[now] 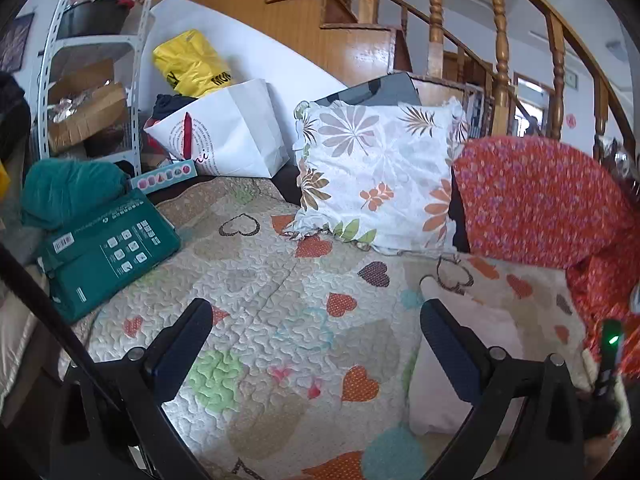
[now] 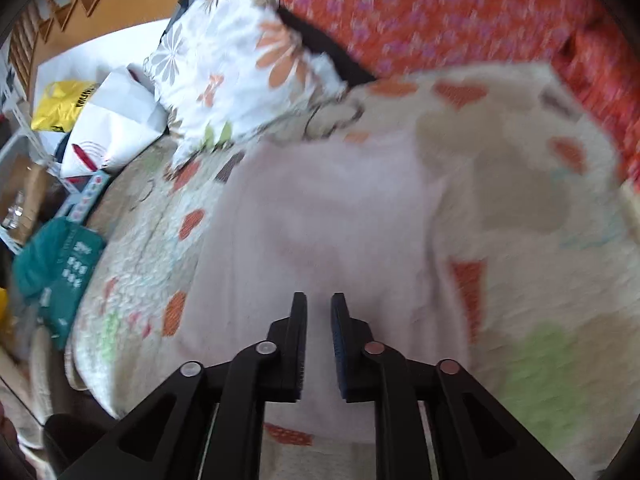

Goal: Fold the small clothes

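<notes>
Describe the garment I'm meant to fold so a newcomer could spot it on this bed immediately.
Start at the heart-patterned quilt that covers the bed, in front of the floral cushion and the red flowered fabric. Lying flat on it is the pale pink garment. It is the only plain, unpatterned cloth there; everything around it carries hearts, leaves or flowers.

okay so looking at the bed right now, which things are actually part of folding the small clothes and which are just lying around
Part of the job:
pale pink garment, spread on the heart-print quilt
left gripper, open over the quilt
right gripper, narrowly open above the garment, holding nothing

Just lying about:
floral pillow
red flowered cushion
white paper bag
yellow plastic bag
green box
</notes>
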A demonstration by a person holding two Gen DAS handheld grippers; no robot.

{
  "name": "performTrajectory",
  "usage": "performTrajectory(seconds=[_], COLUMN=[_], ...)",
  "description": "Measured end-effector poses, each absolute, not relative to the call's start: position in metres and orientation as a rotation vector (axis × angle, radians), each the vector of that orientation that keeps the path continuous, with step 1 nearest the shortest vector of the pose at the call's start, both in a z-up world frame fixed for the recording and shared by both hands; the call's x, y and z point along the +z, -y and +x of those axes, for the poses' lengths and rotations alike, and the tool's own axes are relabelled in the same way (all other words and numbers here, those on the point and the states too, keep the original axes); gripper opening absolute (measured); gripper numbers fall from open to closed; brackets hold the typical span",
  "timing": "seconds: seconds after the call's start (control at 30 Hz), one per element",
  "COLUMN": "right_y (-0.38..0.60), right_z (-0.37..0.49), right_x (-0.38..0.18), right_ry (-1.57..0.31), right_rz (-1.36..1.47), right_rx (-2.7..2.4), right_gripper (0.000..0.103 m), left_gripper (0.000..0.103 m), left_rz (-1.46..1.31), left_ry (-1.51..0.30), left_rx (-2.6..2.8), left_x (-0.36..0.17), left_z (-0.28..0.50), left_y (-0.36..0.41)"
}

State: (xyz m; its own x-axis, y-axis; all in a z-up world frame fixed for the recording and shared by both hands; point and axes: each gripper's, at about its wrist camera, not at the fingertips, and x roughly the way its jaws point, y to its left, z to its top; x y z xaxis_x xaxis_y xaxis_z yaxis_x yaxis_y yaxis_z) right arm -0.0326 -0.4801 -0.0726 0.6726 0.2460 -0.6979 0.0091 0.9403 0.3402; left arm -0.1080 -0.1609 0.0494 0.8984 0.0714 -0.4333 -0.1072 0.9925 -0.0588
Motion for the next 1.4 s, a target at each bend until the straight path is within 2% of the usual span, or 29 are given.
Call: performTrajectory(seconds=[0.07, 0.1, 0.33, 0.47, 0.77, 1.2, 1.4], right_y=[0.482, 0.48, 0.469, 0.481, 0.483, 0.445, 0.448], right_z=[-0.043, -0.049, -0.065, -0.058, -0.055, -0.057, -0.056], right_x=[-0.06, -0.055, -0.076, -0.097, -0.097, -0.1, -0.103], right_ry=[-0.806, -0.796, -0.777, -0.817, -0.792, -0.771, -0.786], right_rz=[0.32, 0.294, 0.094, 0.14, 0.213, 0.037, 0.041], right_rx=[0.137, 0.14, 0.035, -0.028, -0.022, 0.002, -0.013], right_gripper=[0.044, 0.047, 0.047, 0.047, 0.048, 0.057, 0.057], left_gripper=[0.103, 0.103, 0.103, 0.103, 0.103, 0.103, 0.103], left_rz=[-0.053, -0.043, -0.059, -0.046, 0.006, 0.045, 0.063], left_ry=[-0.455, -0.464, -0.612, -0.639, -0.583, -0.759, -0.801], left_rx=[0.095, 0.091, 0.017, -0.005, 0.032, -0.011, 0.007], left_x=[0.044, 0.04, 0.002, -0.004, -0.006, -0.04, -0.049], left_z=[-0.107, -0.106, -0.09, -0.083, -0.08, -0.065, -0.063], left_y=[0.167, 0.172, 0.195, 0.203, 0.21, 0.221, 0.222])
